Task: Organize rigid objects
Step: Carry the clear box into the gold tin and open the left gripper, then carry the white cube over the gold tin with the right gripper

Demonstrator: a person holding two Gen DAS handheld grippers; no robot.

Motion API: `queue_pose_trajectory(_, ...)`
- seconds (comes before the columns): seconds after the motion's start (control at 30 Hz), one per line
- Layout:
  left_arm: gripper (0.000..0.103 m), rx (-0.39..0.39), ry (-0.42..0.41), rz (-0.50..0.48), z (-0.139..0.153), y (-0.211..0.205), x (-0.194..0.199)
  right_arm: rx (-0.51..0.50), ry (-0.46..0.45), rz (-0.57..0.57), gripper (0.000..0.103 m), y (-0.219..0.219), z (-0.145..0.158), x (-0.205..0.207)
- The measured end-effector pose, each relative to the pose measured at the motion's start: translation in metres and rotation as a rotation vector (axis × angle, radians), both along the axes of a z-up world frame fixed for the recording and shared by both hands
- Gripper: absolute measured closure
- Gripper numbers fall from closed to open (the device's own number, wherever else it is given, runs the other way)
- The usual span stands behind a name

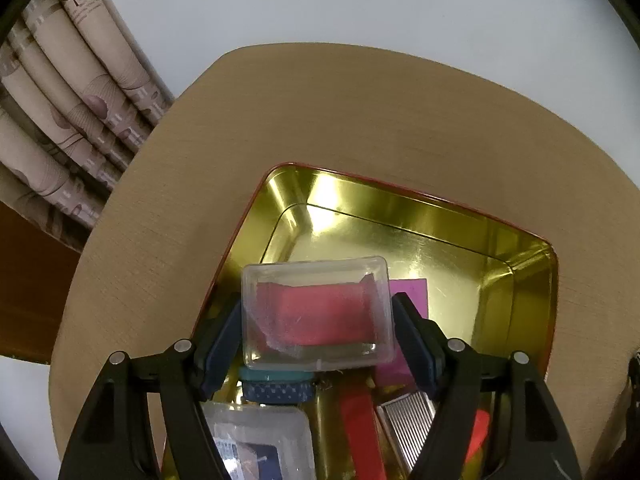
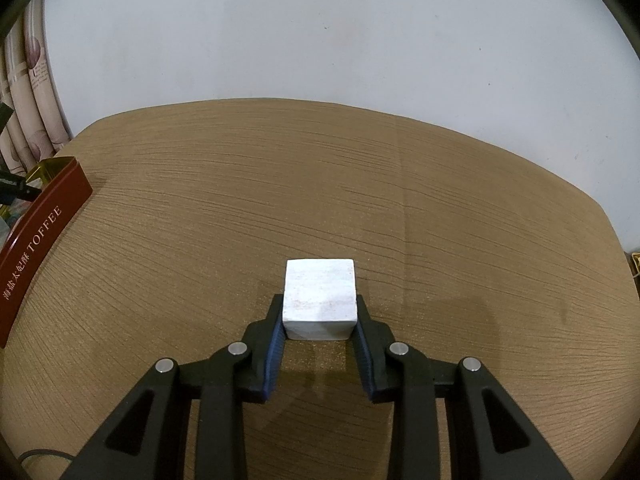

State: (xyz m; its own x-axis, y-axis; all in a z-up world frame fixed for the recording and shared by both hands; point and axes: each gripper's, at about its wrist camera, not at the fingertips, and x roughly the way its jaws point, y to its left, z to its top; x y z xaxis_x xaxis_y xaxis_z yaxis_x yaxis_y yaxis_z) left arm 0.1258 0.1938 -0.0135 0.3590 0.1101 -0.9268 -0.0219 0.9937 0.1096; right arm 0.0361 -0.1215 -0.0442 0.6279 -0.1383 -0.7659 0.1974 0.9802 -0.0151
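Observation:
My left gripper (image 1: 318,302) is shut on a clear plastic box (image 1: 316,312) with something red inside. It holds the box just above the near part of an open gold tin (image 1: 400,188) with a red rim. The blue pads press on the box's two short sides. In the right wrist view, my right gripper (image 2: 319,300) is shut on a white cube (image 2: 320,296), its pads on the cube's left and right faces. The cube is low over the wooden table (image 2: 320,180); whether it touches the table I cannot tell. The tin's red outer wall (image 2: 40,232), lettered TOFFEE, stands at the far left.
Under the held box the tin holds a blue tape roll (image 1: 278,390), a pink paper pad (image 1: 412,292), a red strip (image 1: 362,432), a ridged metal piece (image 1: 408,428) and another clear case (image 1: 260,440). The tin's far half shows bare gold floor. A patterned curtain (image 1: 60,100) hangs left.

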Motion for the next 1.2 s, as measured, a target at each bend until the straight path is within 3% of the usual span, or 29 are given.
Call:
queue_pose_trajectory(0.27, 0.028, -0.032, -0.030, -0.001, 0.015, 0.002, -0.008, -0.003, 0.001, 0.000, 0.071, 0.001, 0.000, 0.001)
queue_pose_trajectory(0.4, 0.026, -0.010, -0.066, -0.032, 0.027, -0.005, -0.020, -0.004, 0.001, 0.000, 0.071, 0.002, 0.000, 0.000)
queue_pose_trajectory(0.7, 0.023, 0.020, -0.187, 0.005, 0.053, -0.012, -0.076, -0.007, 0.000, 0.002, 0.071, 0.004, 0.000, 0.000)
queue_pose_trajectory(0.87, 0.021, 0.081, -0.255, 0.016, 0.060, -0.012, -0.108, -0.006, 0.000, 0.001, 0.071, 0.003, 0.000, 0.000)
queue_pose_trajectory(1.03, 0.013, 0.065, -0.335, 0.068, 0.065, 0.002, -0.144, -0.010, 0.000, 0.002, 0.071, 0.003, 0.000, -0.001)
queue_pose_trajectory(1.2, 0.013, 0.056, -0.338, 0.084, 0.061, 0.015, -0.157, -0.006, -0.001, 0.003, 0.071, 0.003, 0.000, -0.001)
